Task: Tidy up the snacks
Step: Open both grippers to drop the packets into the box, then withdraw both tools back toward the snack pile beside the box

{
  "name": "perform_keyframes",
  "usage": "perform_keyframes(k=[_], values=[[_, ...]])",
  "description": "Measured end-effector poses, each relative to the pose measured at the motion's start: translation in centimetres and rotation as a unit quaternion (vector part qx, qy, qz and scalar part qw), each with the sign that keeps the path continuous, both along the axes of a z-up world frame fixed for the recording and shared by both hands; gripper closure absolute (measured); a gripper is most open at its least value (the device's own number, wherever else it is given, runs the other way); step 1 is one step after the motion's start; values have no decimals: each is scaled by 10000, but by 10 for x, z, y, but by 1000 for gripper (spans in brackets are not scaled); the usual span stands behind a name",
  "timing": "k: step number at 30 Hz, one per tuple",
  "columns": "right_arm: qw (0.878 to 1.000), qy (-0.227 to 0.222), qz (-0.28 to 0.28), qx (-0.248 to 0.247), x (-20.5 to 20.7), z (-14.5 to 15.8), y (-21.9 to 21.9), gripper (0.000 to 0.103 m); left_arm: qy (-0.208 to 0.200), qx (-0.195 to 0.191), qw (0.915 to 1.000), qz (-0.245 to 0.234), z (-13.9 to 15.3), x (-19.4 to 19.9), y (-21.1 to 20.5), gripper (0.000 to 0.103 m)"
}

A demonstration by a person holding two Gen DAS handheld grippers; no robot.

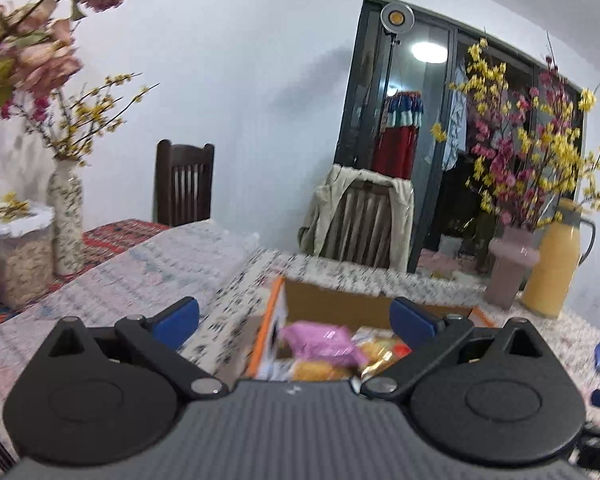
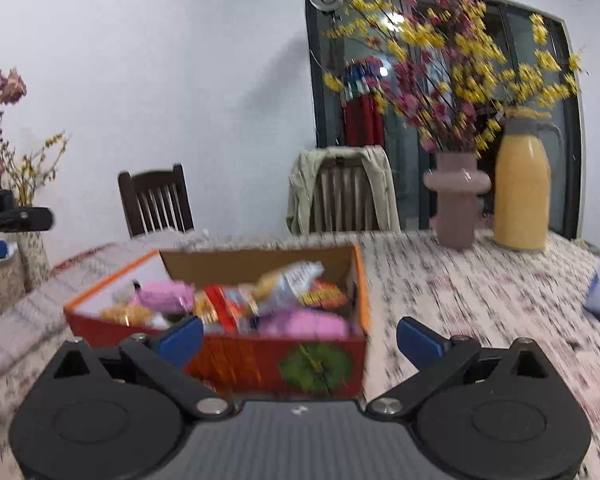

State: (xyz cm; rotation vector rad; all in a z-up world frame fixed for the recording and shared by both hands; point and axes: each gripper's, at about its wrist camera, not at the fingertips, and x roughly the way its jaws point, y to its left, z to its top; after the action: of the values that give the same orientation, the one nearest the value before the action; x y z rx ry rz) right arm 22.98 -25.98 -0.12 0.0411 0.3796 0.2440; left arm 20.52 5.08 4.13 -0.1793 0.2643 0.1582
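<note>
While both hover above the table [image 2: 480, 280], left gripper [image 1: 296, 322] wide and empty over box [image 2: 236, 354]; right gripper [image 2: 300, 338] wide, empty, snacks [image 2: 260, 300] inside box

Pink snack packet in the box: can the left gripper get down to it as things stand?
Probably yes. The left gripper is open and empty above the open-topped box, and the pink packet lies on top of the pile, uncovered.

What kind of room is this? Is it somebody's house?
Probably a home dining room. A long table with a patterned cloth has wooden chairs behind it, and there are vases of flowers, a yellow jug and a box of snacks.
</note>
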Motion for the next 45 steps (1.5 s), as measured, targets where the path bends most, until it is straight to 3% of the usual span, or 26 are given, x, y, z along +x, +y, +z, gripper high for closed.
perform_keyframes(k=[8,10,13,45], values=[[9968,706,-375,-26,-10,-45,-29,1,678,493,9963,187,-61,-15,21,0],[9967,674,-439,133,-12,-45,-34,0,820,424,9952,311,-76,-13,26,0],[9967,664,-422,202,-11,-46,-36,0,508,242,9977,377,-74,-21,31,0],[9949,796,-460,423,-6,-49,-41,0,480,157,9981,359,-75,-23,33,0]])
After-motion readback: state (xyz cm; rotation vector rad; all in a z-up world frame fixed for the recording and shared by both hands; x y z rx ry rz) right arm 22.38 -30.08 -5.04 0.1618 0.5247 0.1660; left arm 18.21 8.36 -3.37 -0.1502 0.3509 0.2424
